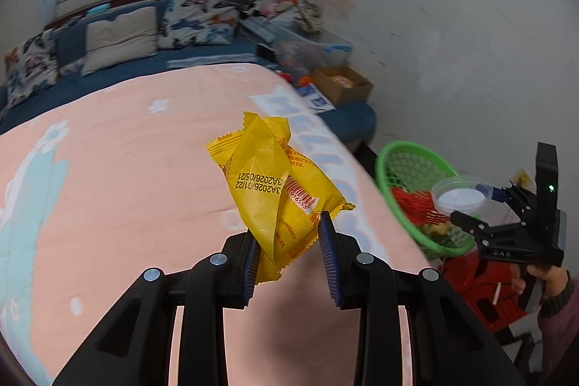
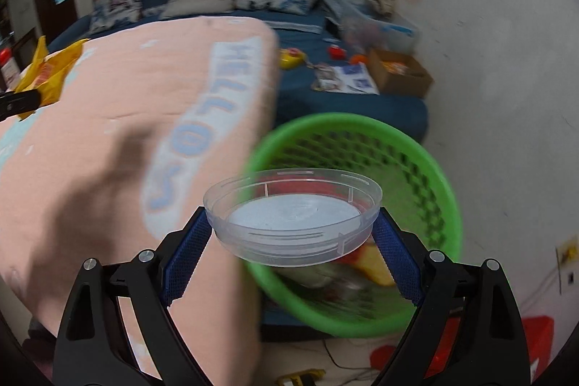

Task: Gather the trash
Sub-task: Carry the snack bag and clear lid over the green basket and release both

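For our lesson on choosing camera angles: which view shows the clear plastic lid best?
The right wrist view: the lid fills the centre, rim and ridges sharp, gripped between the right tongs. The left wrist view shows it only small and far off, over the green basket.

glossy yellow wrapper (image 1: 278, 183), clear plastic lid (image 2: 293, 216)

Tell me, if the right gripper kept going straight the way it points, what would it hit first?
Probably the green basket: it sits right ahead of the right gripper, behind the clear lid it holds. Depth is hard to judge.
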Demonstrator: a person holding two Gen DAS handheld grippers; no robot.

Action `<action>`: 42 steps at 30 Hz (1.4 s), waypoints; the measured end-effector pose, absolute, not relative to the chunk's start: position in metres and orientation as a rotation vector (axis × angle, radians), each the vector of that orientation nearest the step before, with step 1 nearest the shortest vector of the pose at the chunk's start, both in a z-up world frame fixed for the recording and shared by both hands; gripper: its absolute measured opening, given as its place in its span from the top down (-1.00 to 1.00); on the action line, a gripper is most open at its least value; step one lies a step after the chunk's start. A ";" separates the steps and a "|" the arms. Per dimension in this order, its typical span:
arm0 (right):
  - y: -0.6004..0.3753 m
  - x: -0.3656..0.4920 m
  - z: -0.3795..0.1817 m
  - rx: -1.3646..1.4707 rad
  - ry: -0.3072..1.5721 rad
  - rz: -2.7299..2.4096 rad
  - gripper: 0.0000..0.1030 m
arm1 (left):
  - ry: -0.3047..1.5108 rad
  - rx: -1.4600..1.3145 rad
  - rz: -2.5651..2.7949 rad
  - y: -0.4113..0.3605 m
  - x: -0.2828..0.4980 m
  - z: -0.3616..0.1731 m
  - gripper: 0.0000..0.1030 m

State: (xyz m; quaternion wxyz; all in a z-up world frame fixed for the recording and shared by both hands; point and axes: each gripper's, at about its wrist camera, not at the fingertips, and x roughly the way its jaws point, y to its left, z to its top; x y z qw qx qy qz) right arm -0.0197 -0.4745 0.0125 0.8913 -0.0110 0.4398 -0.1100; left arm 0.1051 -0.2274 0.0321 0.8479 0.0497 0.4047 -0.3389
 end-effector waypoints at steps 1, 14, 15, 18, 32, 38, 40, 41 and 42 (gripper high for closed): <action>-0.482 -0.024 0.012 -0.020 0.917 -0.246 -0.72 | 0.854 0.111 -0.729 -0.237 0.102 0.032 0.41; -0.545 -0.053 -0.004 0.085 0.956 -0.338 -0.73 | 0.870 0.209 -0.896 -0.352 0.080 0.031 0.41; -0.547 -0.054 -0.005 0.089 0.959 -0.338 -0.73 | 0.870 0.215 -0.903 -0.358 0.078 0.031 0.41; -0.549 -0.056 -0.007 0.089 0.961 -0.337 -0.79 | 0.877 0.232 -0.932 -0.382 0.077 0.028 0.40; -0.541 -0.076 -0.006 0.080 0.959 -0.324 -0.80 | 0.952 0.249 -1.006 -0.439 0.068 -0.005 0.19; -0.536 -0.083 -0.005 0.081 0.953 -0.315 -0.80 | 0.971 0.249 -1.003 -0.440 0.070 -0.013 -0.09; -0.534 -0.084 -0.004 0.084 0.951 -0.319 -0.80 | 0.965 0.240 -1.005 -0.438 0.069 -0.012 -0.18; -0.533 -0.085 -0.004 0.086 0.949 -0.319 -0.80 | 0.963 0.235 -1.005 -0.437 0.068 -0.011 -0.20; -0.533 -0.085 -0.003 0.089 0.946 -0.320 -0.80 | 0.963 0.231 -1.003 -0.436 0.068 -0.010 -0.21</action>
